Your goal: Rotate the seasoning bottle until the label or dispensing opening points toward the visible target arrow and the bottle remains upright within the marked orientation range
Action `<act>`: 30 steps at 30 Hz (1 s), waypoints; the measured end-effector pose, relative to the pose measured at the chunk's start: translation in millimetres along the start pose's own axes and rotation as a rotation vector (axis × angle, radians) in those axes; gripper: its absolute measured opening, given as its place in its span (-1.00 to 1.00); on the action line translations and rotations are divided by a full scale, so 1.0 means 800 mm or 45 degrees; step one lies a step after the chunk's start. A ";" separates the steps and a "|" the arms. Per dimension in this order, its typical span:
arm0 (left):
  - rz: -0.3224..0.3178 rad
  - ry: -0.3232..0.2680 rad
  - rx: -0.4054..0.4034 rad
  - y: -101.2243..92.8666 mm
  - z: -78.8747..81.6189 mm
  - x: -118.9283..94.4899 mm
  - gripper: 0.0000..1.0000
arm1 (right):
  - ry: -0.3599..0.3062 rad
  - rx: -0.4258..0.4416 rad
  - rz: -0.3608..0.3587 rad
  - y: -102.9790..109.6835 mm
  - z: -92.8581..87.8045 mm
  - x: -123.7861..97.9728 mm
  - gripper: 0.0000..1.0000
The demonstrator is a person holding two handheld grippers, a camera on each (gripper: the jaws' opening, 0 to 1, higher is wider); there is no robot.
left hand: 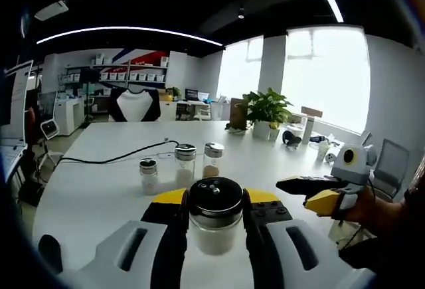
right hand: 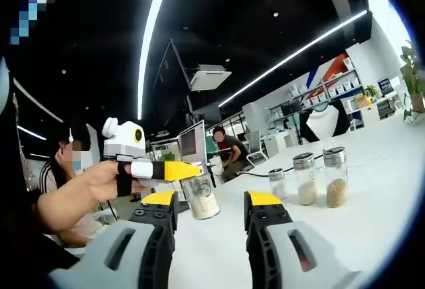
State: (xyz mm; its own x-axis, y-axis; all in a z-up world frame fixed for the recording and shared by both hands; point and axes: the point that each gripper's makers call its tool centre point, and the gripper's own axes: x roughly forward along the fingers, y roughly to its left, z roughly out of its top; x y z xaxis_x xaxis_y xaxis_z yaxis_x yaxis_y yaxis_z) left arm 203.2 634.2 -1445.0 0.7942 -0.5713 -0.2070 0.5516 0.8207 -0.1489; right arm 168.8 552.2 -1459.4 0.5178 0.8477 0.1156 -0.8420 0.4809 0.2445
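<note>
The seasoning bottle (left hand: 214,228), clear glass with white powder and a black-and-chrome shaker lid, stands upright between my left gripper's (left hand: 214,201) black jaws, which are shut on it just above the white table (left hand: 99,196). In the right gripper view the same bottle (right hand: 202,200) hangs from the left gripper's yellow tip (right hand: 175,170), held by a hand. My right gripper (right hand: 211,204) is open, its yellow-tipped jaws wide apart and short of the bottle. In the left gripper view the right gripper (left hand: 311,187) hovers at the right, apart from the bottle.
Three more seasoning bottles (left hand: 184,164) stand in a row behind the held one, also seen as bottles (right hand: 305,178) on the right. A black cable (left hand: 113,158) crosses the table, and a potted plant (left hand: 265,111) stands at the far end. A seated person (right hand: 229,147) is in the background.
</note>
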 end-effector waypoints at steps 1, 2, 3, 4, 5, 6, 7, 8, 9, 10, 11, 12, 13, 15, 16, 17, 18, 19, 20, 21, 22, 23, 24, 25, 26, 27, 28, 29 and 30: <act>-0.004 -0.005 0.006 -0.004 0.002 -0.004 -0.34 | 0.001 -0.017 -0.002 0.001 0.003 0.000 -0.25; -0.005 -0.007 0.010 -0.006 0.003 -0.006 -0.34 | 0.002 -0.037 -0.001 0.004 0.006 -0.001 -0.25; -0.008 -0.010 0.013 -0.008 0.004 -0.008 -0.34 | 0.004 -0.054 0.003 0.007 0.009 -0.001 -0.24; -0.011 -0.015 0.012 -0.009 0.005 -0.010 -0.34 | 0.014 -0.096 0.010 0.012 0.012 -0.002 -0.23; -0.015 -0.023 0.006 -0.012 0.007 -0.012 -0.34 | 0.028 -0.144 0.014 0.016 0.012 -0.003 -0.23; -0.020 -0.027 0.005 -0.014 0.008 -0.012 -0.34 | 0.047 -0.192 0.022 0.022 0.013 -0.004 -0.23; -0.027 -0.030 0.004 -0.018 0.009 -0.013 -0.34 | 0.064 -0.222 0.027 0.026 0.012 -0.004 -0.22; -0.035 -0.032 0.006 -0.021 0.010 -0.013 -0.34 | 0.082 -0.264 0.052 0.036 0.011 -0.003 -0.21; -0.044 -0.035 0.006 -0.024 0.010 -0.013 -0.34 | 0.085 -0.269 0.063 0.039 0.011 -0.002 -0.19; -0.064 -0.040 0.002 -0.029 0.011 -0.012 -0.34 | 0.088 -0.263 0.090 0.049 0.011 0.000 -0.17; -0.082 -0.043 -0.006 -0.033 0.012 -0.012 -0.34 | 0.084 -0.265 0.101 0.052 0.012 0.001 -0.15; -0.120 -0.047 -0.022 -0.041 0.012 -0.011 -0.34 | 0.082 -0.267 0.111 0.054 0.012 0.003 -0.13; -0.138 -0.050 -0.034 -0.045 0.013 -0.011 -0.34 | 0.086 -0.272 0.116 0.054 0.011 0.005 -0.11; -0.164 -0.046 -0.018 -0.053 0.014 -0.011 -0.34 | 0.141 -0.316 0.128 0.053 0.002 0.010 -0.11; -0.177 -0.045 -0.004 -0.058 0.016 -0.012 -0.34 | 0.157 -0.329 0.135 0.052 -0.001 0.012 -0.11; -0.187 -0.043 0.002 -0.060 0.016 -0.013 -0.34 | 0.164 -0.333 0.140 0.052 -0.002 0.014 -0.11; -0.199 -0.043 0.005 -0.062 0.017 -0.013 -0.34 | 0.162 -0.331 0.152 0.052 -0.002 0.018 -0.11; -0.213 -0.044 0.003 -0.065 0.019 -0.015 -0.34 | 0.165 -0.328 0.159 0.052 -0.002 0.022 -0.11; -0.225 -0.046 0.004 -0.067 0.020 -0.016 -0.34 | 0.167 -0.330 0.166 0.053 -0.003 0.025 -0.11; -0.241 -0.047 0.003 -0.069 0.021 -0.018 -0.34 | 0.173 -0.327 0.182 0.054 -0.005 0.030 -0.11; -0.255 -0.047 0.004 -0.071 0.022 -0.019 -0.34 | 0.176 -0.324 0.200 0.056 -0.007 0.033 -0.11; -0.272 -0.050 0.003 -0.074 0.022 -0.020 -0.34 | 0.181 -0.316 0.225 0.059 -0.009 0.037 -0.11; -0.284 -0.052 0.000 -0.076 0.023 -0.021 -0.34 | 0.181 -0.307 0.248 0.063 -0.010 0.039 -0.11; -0.297 -0.055 -0.007 -0.077 0.023 -0.022 -0.34 | 0.176 -0.289 0.282 0.068 -0.011 0.041 -0.11; -0.317 -0.061 -0.019 -0.079 0.024 -0.024 -0.34 | 0.176 -0.264 0.302 0.071 -0.012 0.043 -0.13; -0.331 -0.063 -0.021 -0.081 0.024 -0.025 -0.34 | 0.173 -0.263 0.302 0.070 -0.012 0.045 -0.15; -0.342 -0.065 -0.023 -0.082 0.024 -0.026 -0.34 | 0.168 -0.261 0.308 0.070 -0.012 0.046 -0.18; -0.356 -0.064 -0.030 -0.084 0.023 -0.028 -0.34 | 0.162 -0.243 0.322 0.071 -0.012 0.046 -0.25; -0.372 -0.070 -0.034 -0.085 0.023 -0.029 -0.34 | 0.157 -0.228 0.332 0.071 -0.013 0.047 -0.32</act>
State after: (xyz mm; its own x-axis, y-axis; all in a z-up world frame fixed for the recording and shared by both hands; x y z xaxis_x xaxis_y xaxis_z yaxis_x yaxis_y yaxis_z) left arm 151.8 591.5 -1411.9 0.6160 -0.7815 -0.0993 0.7524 0.6209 -0.2199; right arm 139.0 613.2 -1451.2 0.2685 0.9627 0.0320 -0.9626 0.2669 0.0477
